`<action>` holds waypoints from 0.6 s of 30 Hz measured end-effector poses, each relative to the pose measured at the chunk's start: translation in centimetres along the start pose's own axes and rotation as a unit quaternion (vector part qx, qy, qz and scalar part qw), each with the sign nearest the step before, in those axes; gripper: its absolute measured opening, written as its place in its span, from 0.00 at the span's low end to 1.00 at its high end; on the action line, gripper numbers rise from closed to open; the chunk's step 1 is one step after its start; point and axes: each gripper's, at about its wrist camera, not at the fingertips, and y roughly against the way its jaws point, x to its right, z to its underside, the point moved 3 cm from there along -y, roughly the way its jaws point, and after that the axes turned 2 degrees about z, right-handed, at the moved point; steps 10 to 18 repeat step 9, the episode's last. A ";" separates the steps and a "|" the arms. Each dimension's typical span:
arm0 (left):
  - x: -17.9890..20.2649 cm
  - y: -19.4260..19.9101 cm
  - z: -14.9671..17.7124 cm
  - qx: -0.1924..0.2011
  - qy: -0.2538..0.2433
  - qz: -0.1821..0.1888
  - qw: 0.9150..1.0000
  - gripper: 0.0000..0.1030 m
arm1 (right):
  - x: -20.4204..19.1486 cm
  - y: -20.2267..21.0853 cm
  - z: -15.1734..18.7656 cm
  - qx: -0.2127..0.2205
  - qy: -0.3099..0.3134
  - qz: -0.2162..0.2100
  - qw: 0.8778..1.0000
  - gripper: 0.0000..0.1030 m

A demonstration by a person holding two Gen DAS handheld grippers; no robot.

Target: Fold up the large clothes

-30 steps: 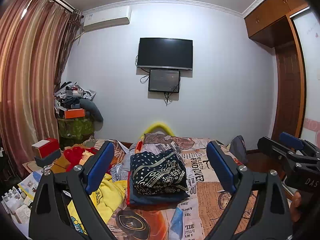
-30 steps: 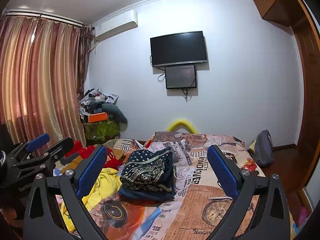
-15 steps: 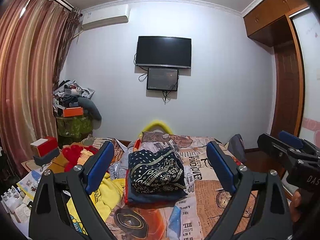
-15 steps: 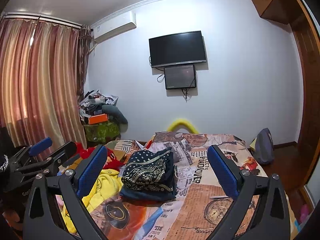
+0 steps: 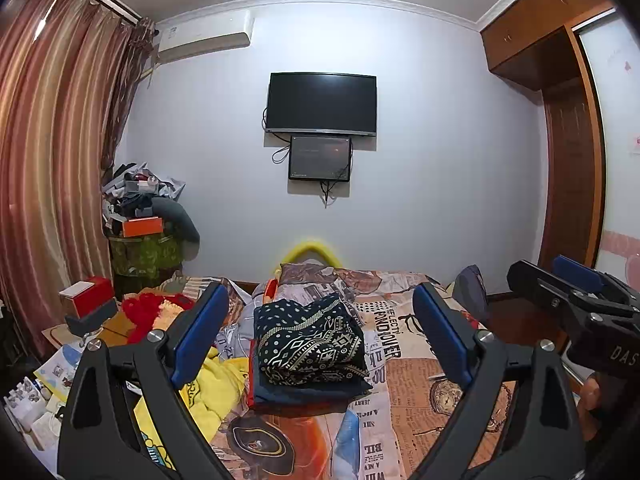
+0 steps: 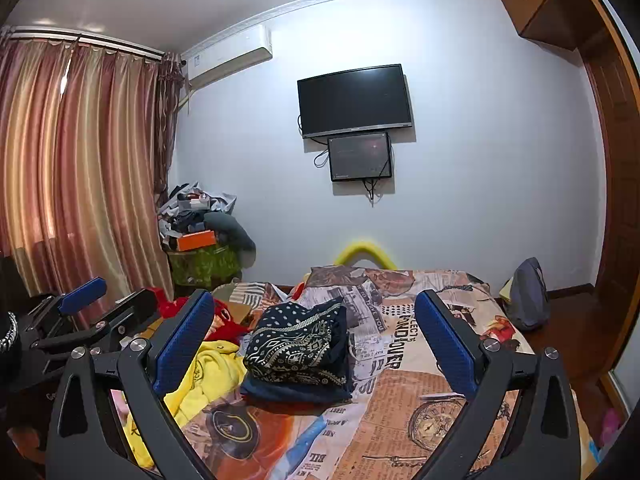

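Two grippers, left gripper (image 5: 320, 336) and right gripper (image 6: 314, 340), both held above the near end of the bed (image 5: 432, 392) with jaws spread wide and nothing between them. One folded stack of dark patterned clothes (image 5: 310, 344) lies mid-bed, one loose yellow garment (image 5: 212, 388) just to its left, one red garment (image 5: 148, 312) beyond. Left view alone shows the red box (image 5: 86, 290) and bedside clutter; right view shows more of the grey bag (image 6: 528, 300); two screens (image 5: 321, 104) on the far wall, lower one dim, unreadable.
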 end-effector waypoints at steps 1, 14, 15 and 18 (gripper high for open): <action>0.0 0.0 0.0 0.001 0.000 0.000 1.000 0.91 | 0.0 0.0 -0.1 0.000 0.000 0.000 1.000 0.97; -0.2 0.0 -0.1 0.000 0.002 0.001 1.000 0.91 | -0.1 0.0 0.0 0.000 0.000 0.001 1.000 0.97; -0.2 0.0 -0.1 0.000 0.002 0.001 1.000 0.91 | -0.1 0.0 0.0 0.000 0.000 0.001 1.000 0.97; -0.2 0.0 -0.1 0.000 0.002 0.001 1.000 0.91 | -0.1 0.0 0.0 0.000 0.000 0.001 1.000 0.97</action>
